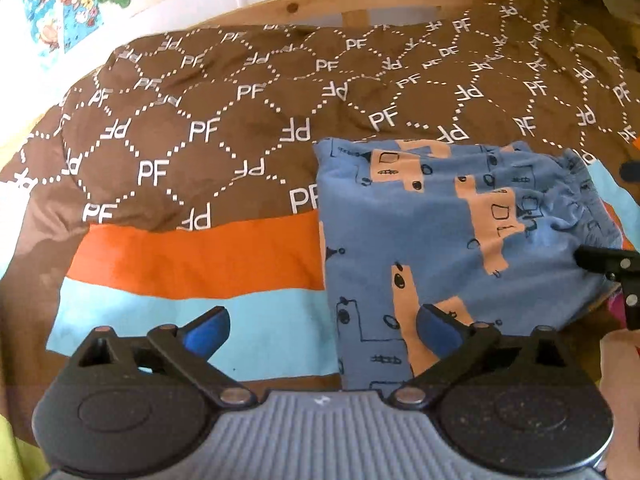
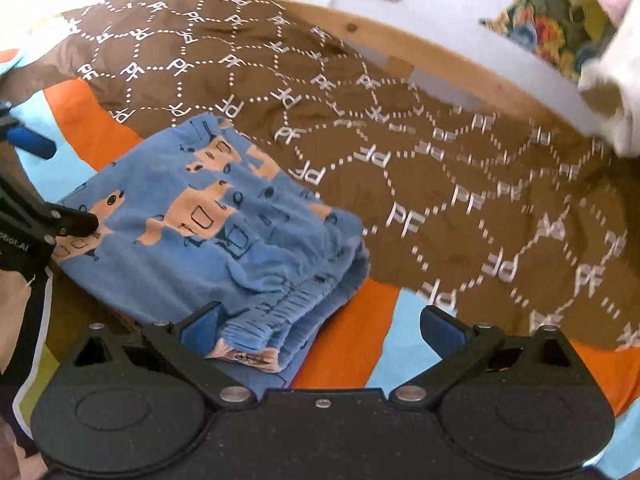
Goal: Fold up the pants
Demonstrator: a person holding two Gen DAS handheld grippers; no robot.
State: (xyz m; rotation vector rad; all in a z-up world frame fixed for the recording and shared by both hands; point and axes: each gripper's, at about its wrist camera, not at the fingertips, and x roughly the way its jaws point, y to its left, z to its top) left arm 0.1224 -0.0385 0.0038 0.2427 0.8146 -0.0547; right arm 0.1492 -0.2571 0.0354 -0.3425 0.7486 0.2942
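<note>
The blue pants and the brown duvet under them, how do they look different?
The blue pants are folded into a compact stack; the brown duvet lies spread across the bed. The pants carry peach animal figures; the duvet repeats white PF letters with dotted lines, plus orange and light-blue bands. Both are printed fabric.

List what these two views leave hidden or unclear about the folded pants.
- Pants, left wrist view: near edge hidden behind the left claw; right edge hidden by the right claw's finger.
- Pants' underside: hidden in both views against the duvet.
- Waistband, right wrist view: part hidden by the claw body.
</note>
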